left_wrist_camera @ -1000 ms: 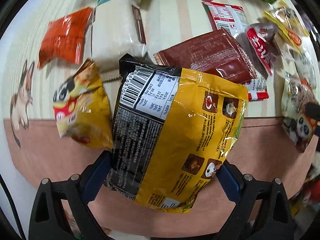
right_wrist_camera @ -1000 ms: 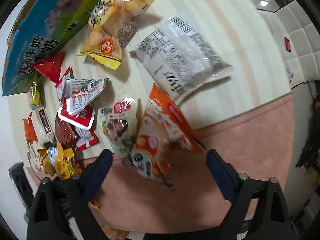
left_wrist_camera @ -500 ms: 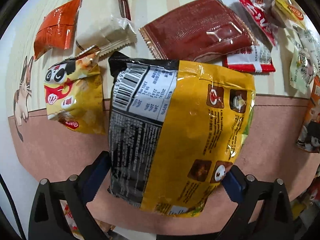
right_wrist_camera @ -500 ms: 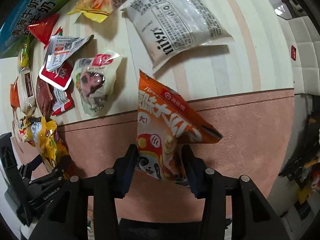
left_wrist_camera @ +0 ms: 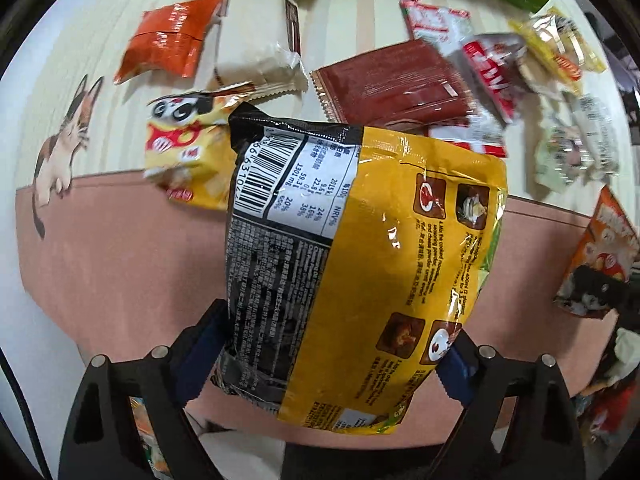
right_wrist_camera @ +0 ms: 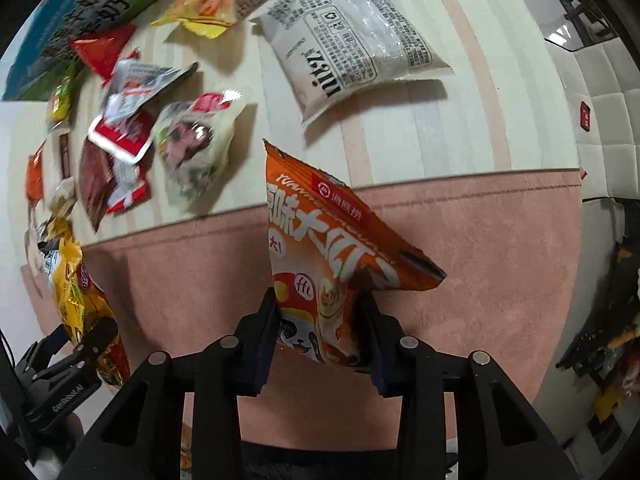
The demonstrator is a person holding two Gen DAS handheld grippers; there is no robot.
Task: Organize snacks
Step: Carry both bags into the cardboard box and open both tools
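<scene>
My left gripper [left_wrist_camera: 328, 354] is shut on a large yellow and black noodle packet [left_wrist_camera: 360, 264], held above the pink border of the mat; the packet hides both fingertips. It also shows at the left of the right wrist view [right_wrist_camera: 76, 296]. My right gripper [right_wrist_camera: 320, 336] is shut on the lower end of an orange snack bag with a panda face [right_wrist_camera: 332, 256], lifted over the pink border. That bag shows at the right edge of the left wrist view [left_wrist_camera: 600, 256].
Many snacks lie on the striped mat: a small yellow panda bag [left_wrist_camera: 188, 160], an orange pack [left_wrist_camera: 168, 40], a cream pack [left_wrist_camera: 256, 44], a dark red pack [left_wrist_camera: 392, 84], a white noodle packet [right_wrist_camera: 352, 36], a pale panda bag [right_wrist_camera: 196, 148]. A white sofa [right_wrist_camera: 600, 120] stands at the right.
My right gripper closed on the orange panda bag and raised it off the mat. My left gripper kept hold of the yellow packet and shifted slightly over the mat.
</scene>
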